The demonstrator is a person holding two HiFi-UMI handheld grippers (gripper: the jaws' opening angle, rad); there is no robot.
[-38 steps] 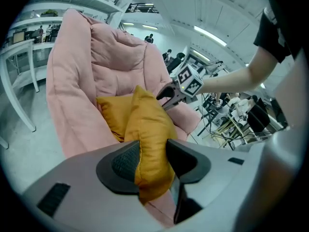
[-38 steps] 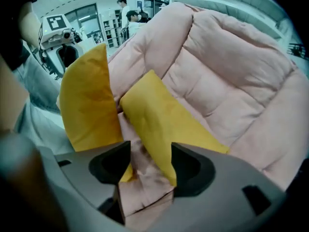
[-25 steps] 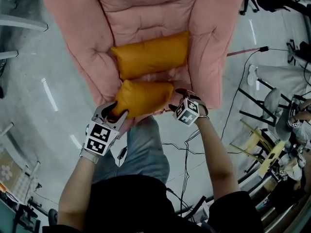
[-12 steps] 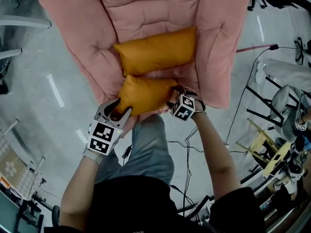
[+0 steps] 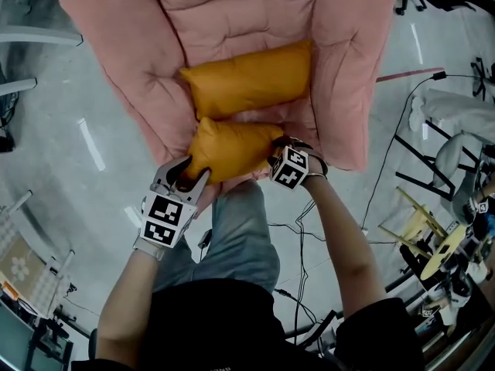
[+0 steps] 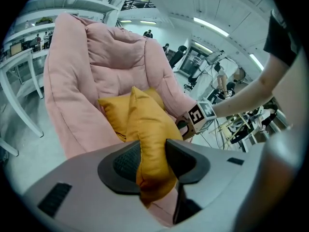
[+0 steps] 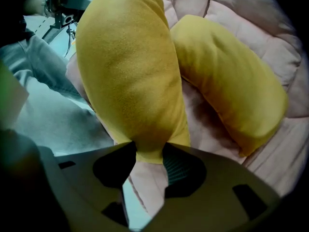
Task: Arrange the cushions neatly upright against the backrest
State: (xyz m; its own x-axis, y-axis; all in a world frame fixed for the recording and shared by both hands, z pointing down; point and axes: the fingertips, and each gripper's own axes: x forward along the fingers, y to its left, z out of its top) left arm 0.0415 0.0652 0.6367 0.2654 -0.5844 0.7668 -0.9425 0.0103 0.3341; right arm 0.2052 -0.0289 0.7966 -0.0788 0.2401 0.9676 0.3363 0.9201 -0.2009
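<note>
grip now closes on both ends of the near cushion (image 5: pixel 232 149) at the pink chair's (image 5: pixel 348 68) seat front: the right gripper (image 5: pixel 275 151), wide a second ago, is clamping its right corner, the left gripper (image 5: pixel 190 175) tightening on the other, likely readying a lift toward the backrest.

head view: you look steeply down from overhead on the pink chair (image 5: pixel 348 68) | left gripper view: right up against the front cushion (image 6: pixel 149 124), facing the backrest (image 6: pixel 116 57) | right gripper view: hugging its other end | all three share that cushion
</note>
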